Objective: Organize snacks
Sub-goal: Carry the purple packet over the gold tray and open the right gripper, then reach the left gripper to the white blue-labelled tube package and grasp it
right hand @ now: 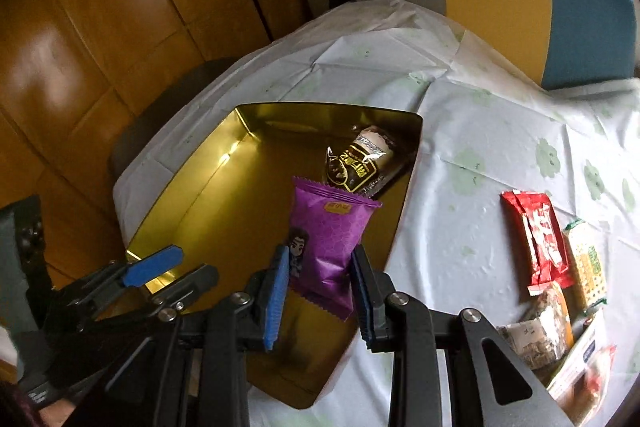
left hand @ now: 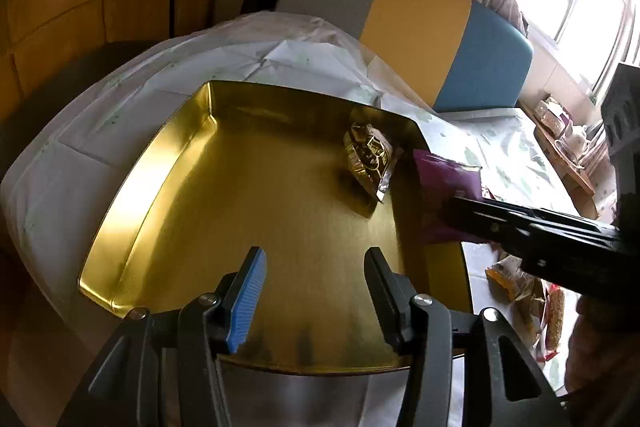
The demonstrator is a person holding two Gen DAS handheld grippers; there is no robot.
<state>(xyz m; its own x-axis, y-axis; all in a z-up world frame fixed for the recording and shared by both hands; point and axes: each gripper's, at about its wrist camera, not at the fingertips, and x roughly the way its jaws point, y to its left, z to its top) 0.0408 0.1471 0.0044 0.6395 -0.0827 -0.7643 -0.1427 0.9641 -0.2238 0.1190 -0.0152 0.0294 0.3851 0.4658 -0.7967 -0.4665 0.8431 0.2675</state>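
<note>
Right tool [right hand: 318, 281] is closed on the lower part of a purple foil snack packet printed with a cartoon figure [right hand: 328, 251], its blue-padded fingers [right hand: 276, 297] pressing the packet from both sides and holding it above the shallow gold metal tray [right hand: 192, 211]. The packet hangs over the tray's right half, toward its near end, and whether its bottom edge touches the tray floor cannot be told. Further back in the tray, close to its far right corner, lies a brown-and-gold wrapped snack [right hand: 360, 163]. Left tool [left hand: 316, 291] hovers over the tray's near edge with its fingers spread wide and nothing between them. Right of the tray, on the surface under a pale flower-print cloth [right hand: 472, 155], a red wrapped snack [right hand: 534, 239] and a green-and-cream biscuit pack [right hand: 586, 263] lie side by side, well apart from the tray, with more packets just nearer. The step in hand looks like placing the purple packet in the tray; next it likely calls for lowering it beside the brown snack and releasing.
</note>
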